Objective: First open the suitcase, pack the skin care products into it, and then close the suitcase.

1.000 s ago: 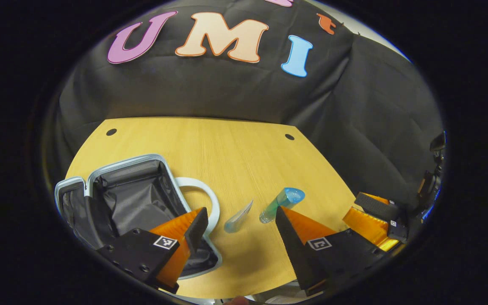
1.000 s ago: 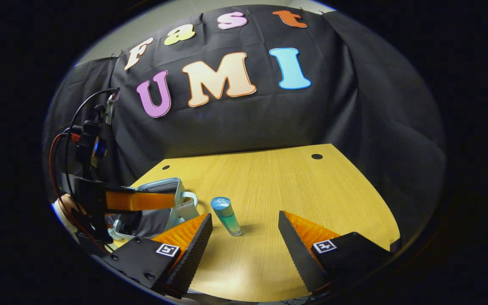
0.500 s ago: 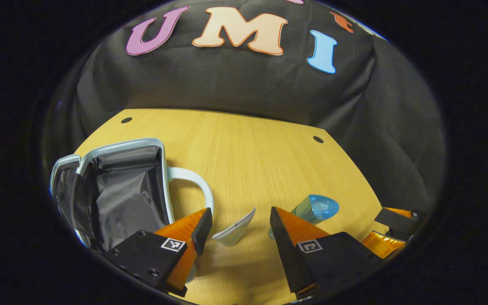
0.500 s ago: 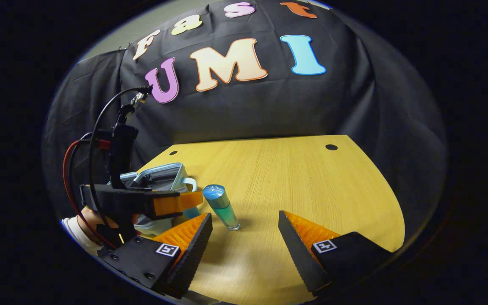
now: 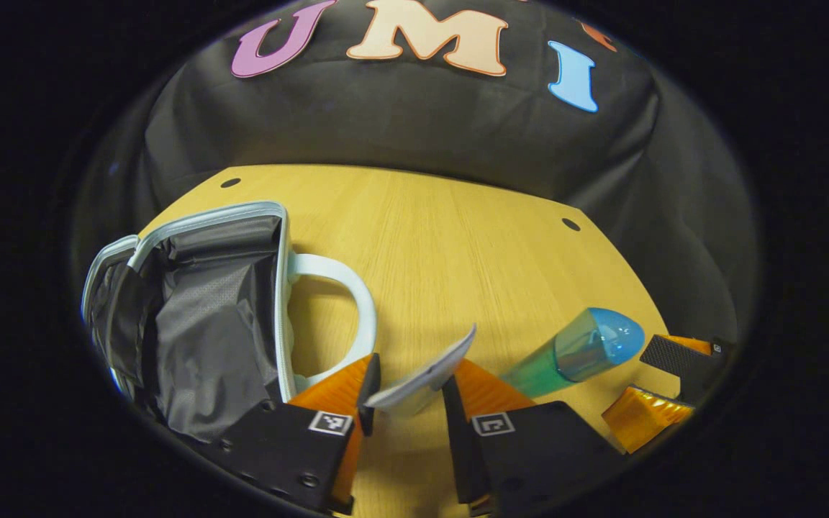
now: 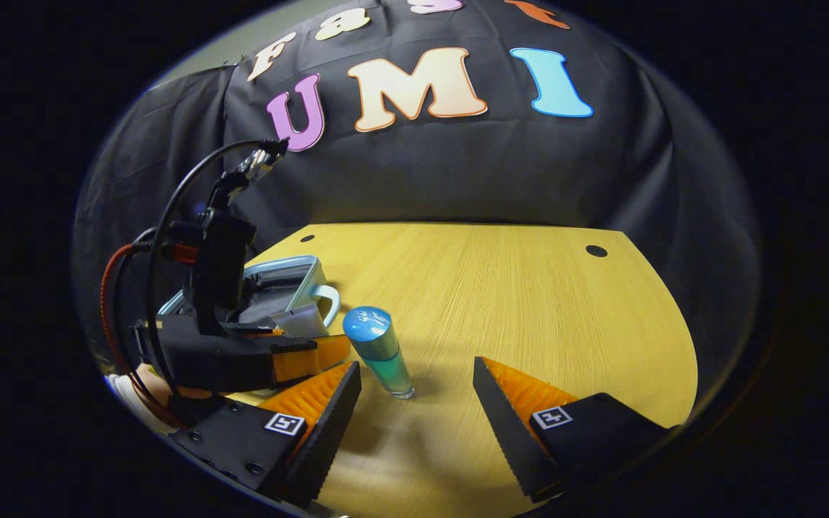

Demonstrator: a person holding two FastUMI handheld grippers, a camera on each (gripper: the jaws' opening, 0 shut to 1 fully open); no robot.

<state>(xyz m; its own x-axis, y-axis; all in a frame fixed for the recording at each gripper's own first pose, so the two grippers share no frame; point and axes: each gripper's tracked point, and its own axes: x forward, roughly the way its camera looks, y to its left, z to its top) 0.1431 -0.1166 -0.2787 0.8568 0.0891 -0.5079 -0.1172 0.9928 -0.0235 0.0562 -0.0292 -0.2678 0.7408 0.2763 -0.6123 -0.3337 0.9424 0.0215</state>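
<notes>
A small pale-blue suitcase [image 5: 281, 288] lies open on the wooden table [image 5: 458, 237], its grey lining showing and its looped handle [image 5: 357, 295] pointing right. My left gripper [image 5: 409, 385] is shut on a flat white tube [image 5: 425, 374] just right of that handle. In the right gripper view the tube [image 6: 299, 320] sticks up from the left gripper [image 6: 328, 349] beside the suitcase [image 6: 278, 277]. A clear bottle of blue-green liquid with a blue cap [image 6: 378, 352] stands upright on the table. My right gripper [image 6: 416, 368] is open, with the bottle just ahead near its left finger.
The bottle [image 5: 580, 349] shows right of my left fingers, with the right gripper [image 5: 666, 388] beyond it near the table's edge. A hand [image 6: 148, 381] holds the left gripper. Black cloth walls close off the back and sides of the table [image 6: 529, 302].
My left gripper moved forward and down over the white tube and shut on it. The right gripper came slightly nearer the bottle and stayed open.
</notes>
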